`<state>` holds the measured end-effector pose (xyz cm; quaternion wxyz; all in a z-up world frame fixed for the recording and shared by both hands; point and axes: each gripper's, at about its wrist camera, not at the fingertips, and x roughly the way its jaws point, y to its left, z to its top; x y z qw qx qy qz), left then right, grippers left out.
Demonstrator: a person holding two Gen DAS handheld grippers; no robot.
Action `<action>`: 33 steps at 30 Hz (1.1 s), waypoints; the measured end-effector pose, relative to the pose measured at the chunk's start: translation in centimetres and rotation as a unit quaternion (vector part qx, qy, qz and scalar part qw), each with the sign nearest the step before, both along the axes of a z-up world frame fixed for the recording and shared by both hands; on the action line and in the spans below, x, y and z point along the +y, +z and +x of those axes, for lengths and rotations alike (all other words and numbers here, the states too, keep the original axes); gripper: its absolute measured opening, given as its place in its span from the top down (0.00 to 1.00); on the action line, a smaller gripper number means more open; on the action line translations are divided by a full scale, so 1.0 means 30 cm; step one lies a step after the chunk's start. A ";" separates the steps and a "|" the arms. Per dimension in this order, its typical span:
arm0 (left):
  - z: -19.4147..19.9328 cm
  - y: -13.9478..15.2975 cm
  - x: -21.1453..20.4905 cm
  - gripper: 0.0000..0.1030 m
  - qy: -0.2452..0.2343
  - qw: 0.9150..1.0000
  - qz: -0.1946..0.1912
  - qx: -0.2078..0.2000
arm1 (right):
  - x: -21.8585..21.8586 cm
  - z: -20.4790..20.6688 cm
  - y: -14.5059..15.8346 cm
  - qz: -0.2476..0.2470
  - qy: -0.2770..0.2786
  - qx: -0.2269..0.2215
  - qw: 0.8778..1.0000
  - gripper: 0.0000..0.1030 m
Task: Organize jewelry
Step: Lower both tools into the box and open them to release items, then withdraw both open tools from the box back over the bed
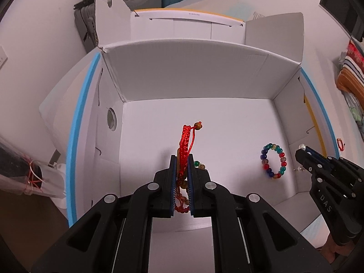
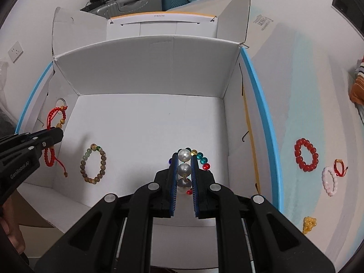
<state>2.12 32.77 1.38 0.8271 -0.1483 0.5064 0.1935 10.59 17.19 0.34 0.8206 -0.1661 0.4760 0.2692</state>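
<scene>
My left claw (image 1: 181,159) pinches one red cord bracelet (image 1: 186,141) above the white box (image 1: 193,77); my right claw (image 2: 184,159) grips one pearl string (image 2: 184,162). Two bead bracelets lie inside — multicolored (image 1: 274,161), brown (image 2: 92,163). On the table outside: four more pieces.

Left wrist view: mounted just behind the left gripper (image 1: 182,161), looking forward and steeply down along its fingers into the open white cardboard box (image 1: 200,77), close above the box floor, with the right gripper (image 1: 303,151) entering at the right edge. Right wrist view: mounted likewise behind the right gripper (image 2: 184,159), facing the same far wall of the box (image 2: 147,68) from a spot further right, with the left gripper (image 2: 55,134) at the left edge. Shared by both: box floor, far wall, raised flaps, the multicoloured bead bracelet (image 1: 274,161) and the suitcases (image 2: 127,2) beyond.
</scene>
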 end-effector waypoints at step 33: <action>0.031 0.237 -0.427 0.05 -0.079 0.989 0.069 -0.103 | -0.443 0.061 0.298 0.079 -0.108 -0.117 0.984 0.08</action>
